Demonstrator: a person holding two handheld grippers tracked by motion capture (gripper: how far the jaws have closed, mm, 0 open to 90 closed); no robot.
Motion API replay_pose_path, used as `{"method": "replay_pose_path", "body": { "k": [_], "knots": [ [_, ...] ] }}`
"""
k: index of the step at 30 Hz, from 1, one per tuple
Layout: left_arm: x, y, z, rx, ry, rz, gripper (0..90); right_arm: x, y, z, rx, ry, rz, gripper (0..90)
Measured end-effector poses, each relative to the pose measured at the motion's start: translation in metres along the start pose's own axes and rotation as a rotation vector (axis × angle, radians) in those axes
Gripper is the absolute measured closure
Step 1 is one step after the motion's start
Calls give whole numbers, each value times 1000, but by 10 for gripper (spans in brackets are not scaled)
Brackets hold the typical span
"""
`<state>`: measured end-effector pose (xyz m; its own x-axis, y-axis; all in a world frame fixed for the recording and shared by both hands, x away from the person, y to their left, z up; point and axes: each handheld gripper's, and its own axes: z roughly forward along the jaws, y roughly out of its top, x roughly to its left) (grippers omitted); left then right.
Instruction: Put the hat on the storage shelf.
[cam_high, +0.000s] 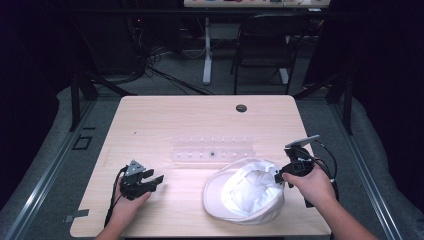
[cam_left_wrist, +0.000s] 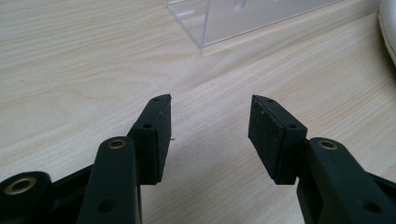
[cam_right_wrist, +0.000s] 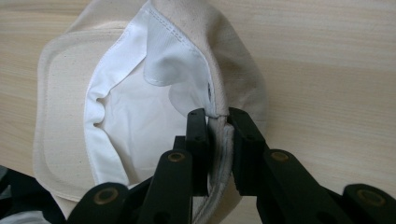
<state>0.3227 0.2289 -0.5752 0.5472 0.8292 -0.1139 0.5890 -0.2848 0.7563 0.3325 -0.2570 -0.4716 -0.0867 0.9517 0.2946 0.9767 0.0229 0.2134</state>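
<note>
A cream cap (cam_high: 245, 192) lies upside down on the wooden table (cam_high: 200, 120), its white lining facing up. My right gripper (cam_high: 281, 175) is shut on the cap's back rim, which it lifts slightly. In the right gripper view the cap (cam_right_wrist: 121, 112) spreads out ahead, and its rim is pinched between the black pads of my right gripper (cam_right_wrist: 218, 116). My left gripper (cam_high: 152, 179) rests low over the table at the front left, well apart from the cap. Its jaws stand open with bare wood between them in the left gripper view (cam_left_wrist: 210, 107).
A clear plastic rack (cam_high: 214, 149) lies across the middle of the table, just behind the cap; its corner (cam_left_wrist: 219, 21) shows ahead of the left gripper. A round cable hole (cam_high: 241, 108) sits near the far edge. A chair (cam_high: 265, 45) stands beyond the table.
</note>
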Motion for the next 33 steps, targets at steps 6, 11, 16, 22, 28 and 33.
{"method": "replay_pose_path", "body": {
  "k": [6, 11, 16, 22, 28, 33],
  "knots": [
    [-3, 1, 0, 1, 10, 31, 497, 5, 6, -4, 33, -32, -27, 798],
    [-3, 1, 0, 2, 12, 29, 497, 9, 8, -8, 31, -50, -31, 800],
    [-3, 1, 0, 2, 13, 31, 497, 14, 10, -12, 13, -61, -38, 802],
    [-2, 1, 0, 2, 12, 30, 497, 16, 17, -19, 35, -72, -54, 803],
    [-2, 1, 0, 8, 10, 35, 497, 21, 23, -26, 49, -90, -40, 804],
    [-2, 1, 0, 4, 10, 28, 497, 25, 28, -34, 81, -93, -37, 804]
  ]
}}
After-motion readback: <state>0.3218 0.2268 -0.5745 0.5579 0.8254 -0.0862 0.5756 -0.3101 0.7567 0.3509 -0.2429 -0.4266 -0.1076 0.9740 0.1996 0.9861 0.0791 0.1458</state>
